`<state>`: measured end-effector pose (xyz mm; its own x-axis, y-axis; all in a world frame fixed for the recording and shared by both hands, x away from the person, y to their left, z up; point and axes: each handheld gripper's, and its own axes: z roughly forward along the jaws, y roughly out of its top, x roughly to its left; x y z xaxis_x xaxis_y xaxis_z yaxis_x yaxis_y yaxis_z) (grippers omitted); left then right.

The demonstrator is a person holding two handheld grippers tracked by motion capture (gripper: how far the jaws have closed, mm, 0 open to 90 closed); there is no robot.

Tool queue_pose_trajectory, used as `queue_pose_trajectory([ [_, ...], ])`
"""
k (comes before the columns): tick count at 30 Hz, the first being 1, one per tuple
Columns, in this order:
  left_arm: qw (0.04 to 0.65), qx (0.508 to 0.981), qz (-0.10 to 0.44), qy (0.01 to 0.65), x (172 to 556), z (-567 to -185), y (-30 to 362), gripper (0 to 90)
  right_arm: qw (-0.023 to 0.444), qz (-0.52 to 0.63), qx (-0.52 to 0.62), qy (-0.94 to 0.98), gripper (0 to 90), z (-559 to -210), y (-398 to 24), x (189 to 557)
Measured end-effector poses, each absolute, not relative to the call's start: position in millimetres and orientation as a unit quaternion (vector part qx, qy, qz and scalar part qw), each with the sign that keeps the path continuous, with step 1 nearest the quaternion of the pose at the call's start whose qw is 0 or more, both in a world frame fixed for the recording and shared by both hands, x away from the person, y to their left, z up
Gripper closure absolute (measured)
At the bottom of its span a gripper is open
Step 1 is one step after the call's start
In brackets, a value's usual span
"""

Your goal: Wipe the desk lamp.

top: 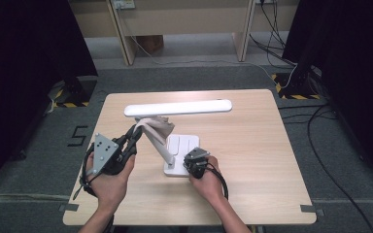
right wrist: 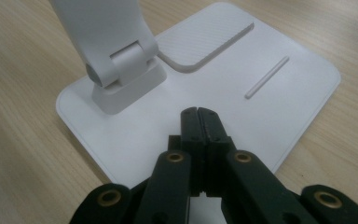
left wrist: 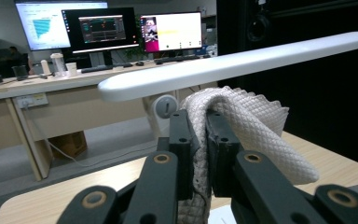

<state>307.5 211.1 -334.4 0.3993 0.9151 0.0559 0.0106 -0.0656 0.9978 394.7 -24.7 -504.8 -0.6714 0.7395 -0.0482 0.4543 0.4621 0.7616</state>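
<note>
Left gripper (left wrist: 198, 123): clamping the cloth (left wrist: 256, 126) between its jaws, under the lamp head (left wrist: 242, 63).
Right gripper (right wrist: 199, 114): closed empty, pressing on the lamp base (right wrist: 284, 88).

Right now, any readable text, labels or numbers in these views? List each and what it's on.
"5": dark numeral on the grey floor left of the table.
Monitor screens in the left gripper view: charts and text, too blurred to read.
White desk lamp, cloth: no markings visible.
</note>
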Motion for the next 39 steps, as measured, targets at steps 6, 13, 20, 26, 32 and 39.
queue_pose_trajectory([
  [6,0.564,0.608,0.4,0.391,308,-340,211,82.3,0.19,0.375,0.358,0.833,90.0,-505,-25,395],
  [13,0.562,0.6,0.406,0.399,310,-343,209,82.3,0.189,0.375,0.359,0.833,90.0,-505,-25,395],
  [20,0.563,0.598,0.4,0.408,313,-347,208,82.3,0.188,0.377,0.359,0.833,90.0,-505,-24,395],
  [26,0.561,0.6,0.394,0.412,314,-350,206,82.3,0.19,0.377,0.359,0.833,90.0,-505,-24,396],
  [32,0.56,0.599,0.393,0.415,316,-351,204,82.3,0.19,0.377,0.359,0.832,90.0,-505,-24,396],
  [39,0.56,0.6,0.388,0.42,317,-358,202,82.3,0.188,0.378,0.36,0.832,90.0,-505,-24,395],
])
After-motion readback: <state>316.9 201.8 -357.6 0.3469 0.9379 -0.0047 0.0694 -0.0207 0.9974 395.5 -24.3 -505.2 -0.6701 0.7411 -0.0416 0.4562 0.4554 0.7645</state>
